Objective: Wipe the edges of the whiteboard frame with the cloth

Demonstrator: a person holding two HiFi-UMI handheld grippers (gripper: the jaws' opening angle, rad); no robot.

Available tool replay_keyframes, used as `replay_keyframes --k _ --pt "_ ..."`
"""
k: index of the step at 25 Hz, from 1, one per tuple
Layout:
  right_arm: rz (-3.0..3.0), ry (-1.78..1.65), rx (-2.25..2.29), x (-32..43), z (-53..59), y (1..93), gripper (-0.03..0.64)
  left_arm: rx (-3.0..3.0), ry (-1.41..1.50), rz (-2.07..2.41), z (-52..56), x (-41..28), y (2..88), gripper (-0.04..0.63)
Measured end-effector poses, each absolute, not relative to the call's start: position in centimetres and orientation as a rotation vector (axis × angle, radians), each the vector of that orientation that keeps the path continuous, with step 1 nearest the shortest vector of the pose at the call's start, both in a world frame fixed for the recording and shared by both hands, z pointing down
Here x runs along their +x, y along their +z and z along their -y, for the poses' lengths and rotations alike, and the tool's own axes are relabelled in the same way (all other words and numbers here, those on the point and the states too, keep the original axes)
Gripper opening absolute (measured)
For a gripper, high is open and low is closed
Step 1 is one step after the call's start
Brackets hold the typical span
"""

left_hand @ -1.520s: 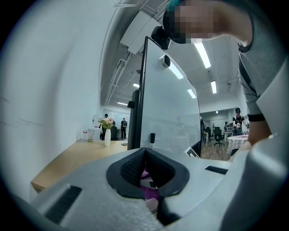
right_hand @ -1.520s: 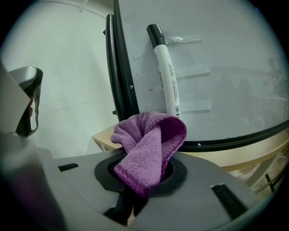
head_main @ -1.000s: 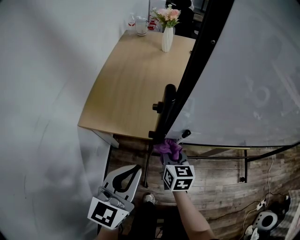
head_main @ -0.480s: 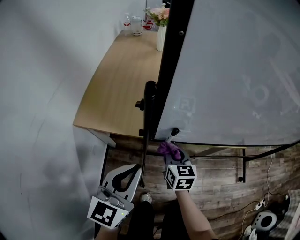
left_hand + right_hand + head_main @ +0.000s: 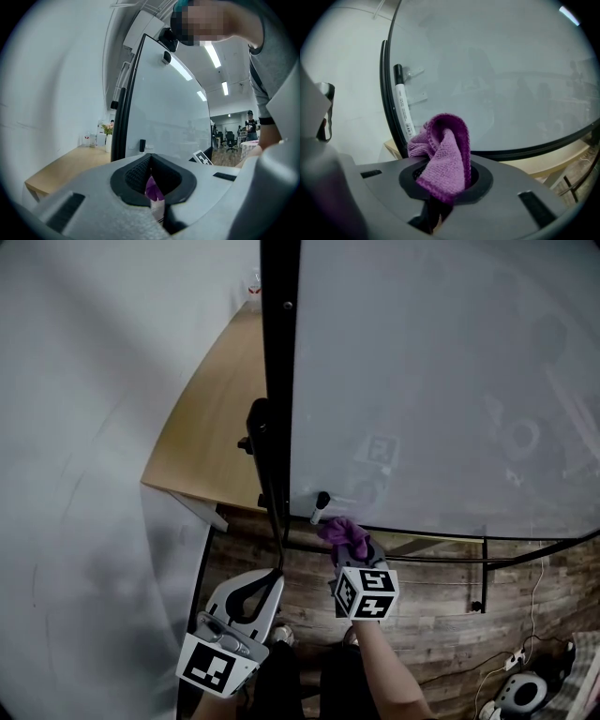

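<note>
Clamping the purple cloth (image 5: 445,150), the right gripper (image 5: 443,183) needed firm, even contact along the whiteboard frame (image 5: 278,381) at twelve o'clock; left gripper (image 5: 267,579) hung closed, empty

A wooden table (image 5: 202,427) holds a flower vase (image 5: 108,143) and glass (image 5: 92,139) at its far end.

The head view was dim and grey, its corners black; ceiling lights (image 5: 213,54) glared in the left gripper view; the whiteboard (image 5: 497,70) carried faint reflections; both gripper views bulged at the edges.
</note>
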State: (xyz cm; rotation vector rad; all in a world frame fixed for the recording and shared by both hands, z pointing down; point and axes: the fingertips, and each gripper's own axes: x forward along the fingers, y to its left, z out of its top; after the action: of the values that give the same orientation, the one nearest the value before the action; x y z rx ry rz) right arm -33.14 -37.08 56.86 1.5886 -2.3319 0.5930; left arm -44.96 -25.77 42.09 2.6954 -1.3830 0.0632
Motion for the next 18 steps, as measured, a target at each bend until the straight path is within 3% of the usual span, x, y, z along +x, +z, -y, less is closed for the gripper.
replay_keyframes --k 18 --pt "2.243 0.562 1.697 -22.4 36.7 56.8 0.061 2.727 0.047 1.36 25.1 -37.1 41.4 0.017"
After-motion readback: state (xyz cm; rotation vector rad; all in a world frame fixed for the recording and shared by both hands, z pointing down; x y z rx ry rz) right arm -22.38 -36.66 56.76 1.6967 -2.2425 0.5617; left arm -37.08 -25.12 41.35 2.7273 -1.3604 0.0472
